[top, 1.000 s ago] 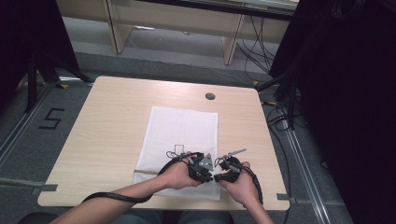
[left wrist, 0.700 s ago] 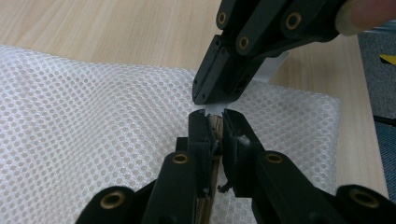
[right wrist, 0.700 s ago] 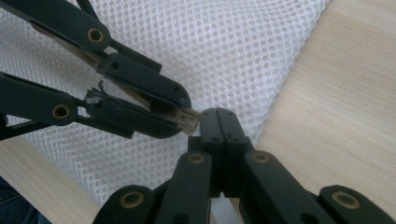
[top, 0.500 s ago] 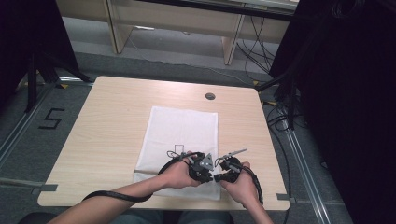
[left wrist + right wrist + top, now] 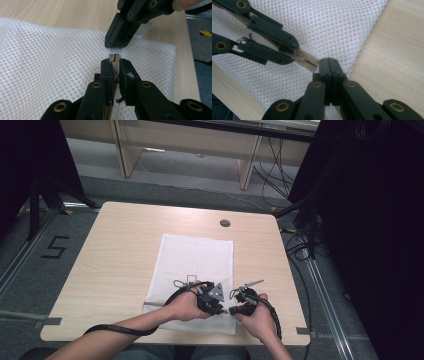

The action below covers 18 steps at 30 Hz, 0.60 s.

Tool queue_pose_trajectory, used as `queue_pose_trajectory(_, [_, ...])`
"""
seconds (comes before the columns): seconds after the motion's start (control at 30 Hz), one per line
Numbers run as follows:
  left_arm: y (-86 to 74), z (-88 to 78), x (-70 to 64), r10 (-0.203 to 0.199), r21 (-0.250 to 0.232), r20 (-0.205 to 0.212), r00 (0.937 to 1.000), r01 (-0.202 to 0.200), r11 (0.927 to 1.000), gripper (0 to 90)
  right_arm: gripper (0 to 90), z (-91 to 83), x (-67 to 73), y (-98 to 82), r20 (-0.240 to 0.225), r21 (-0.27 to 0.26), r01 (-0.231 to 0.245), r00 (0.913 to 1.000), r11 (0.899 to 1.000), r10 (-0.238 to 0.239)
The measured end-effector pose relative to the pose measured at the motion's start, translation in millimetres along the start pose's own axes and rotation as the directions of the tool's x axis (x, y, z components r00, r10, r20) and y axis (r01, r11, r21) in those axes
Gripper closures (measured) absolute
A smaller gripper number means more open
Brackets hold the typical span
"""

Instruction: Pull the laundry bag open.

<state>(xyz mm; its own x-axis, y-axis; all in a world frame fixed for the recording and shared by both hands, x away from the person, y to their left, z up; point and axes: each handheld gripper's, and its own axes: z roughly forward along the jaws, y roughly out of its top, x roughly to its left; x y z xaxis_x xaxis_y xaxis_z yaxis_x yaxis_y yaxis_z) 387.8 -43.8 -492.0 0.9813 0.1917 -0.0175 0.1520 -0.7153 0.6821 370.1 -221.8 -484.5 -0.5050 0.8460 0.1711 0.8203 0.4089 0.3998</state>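
Down at the near edge of the tabletop (image 5: pixel 120 245), two hands come in from the bottom, each with one gripper, so two grippers total, tips almost meeting. The left gripper (image 5: pixel 115 68) has its jaws pinching a thin bundle of wooden sticks (image 5: pixel 114 60); looks like a couple of slim strips stacked together, can't count them for sure. A small white paper tab (image 5: pixel 115 51) sits at the far end of that bundle. The right gripper (image 5: pixel 329 65) has its jaws pressed together, clamped on that tab in the left gripper view, right at the end of the sticks (image 5: pixel 305 59).

All of this hovers just over the near end of one white mesh cloth (image 5: pixel 195 260), which lies flat in the middle of the tabletop, lengthwise away from the person. Past the cloth there's one round dark grommet hole (image 5: pixel 225 223) near the far edge. Beyond the tabletop, grey floor with a "5" taped on it (image 5: pixel 54 247) at the left.
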Motion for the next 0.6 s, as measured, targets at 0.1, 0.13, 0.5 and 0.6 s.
queue_pose_trajectory(0.1, [0.6,-0.1,-0.9,0.013,0.006,-0.003,0.9999,-0.013,0.9999,81.8,90.0,0.2,-0.4,0.0,-0.002,-0.007,0.012,0.9999,1.000,-0.012])
queue_pose_trajectory(0.13, [0.5,-0.4,-0.9,0.012,0.004,-0.001,0.9999,-0.011,0.9999,81.8,90.0,-0.2,0.3,-0.1,0.002,0.002,-0.005,1.0000,1.000,0.005])
queue_pose_trajectory(0.5, [0.6,-0.7,-0.6,0.014,0.000,0.003,0.9999,-0.014,0.9999,81.8,90.0,-0.4,-0.9,-0.3,-0.009,-0.011,0.027,0.9996,1.000,-0.027])
queue_pose_trajectory(0.6, [0.7,-1.8,-1.1,0.022,0.004,-0.003,0.9998,-0.022,0.9998,81.8,90.0,-0.4,-0.8,-0.1,-0.009,-0.008,0.028,0.9996,1.000,-0.028])
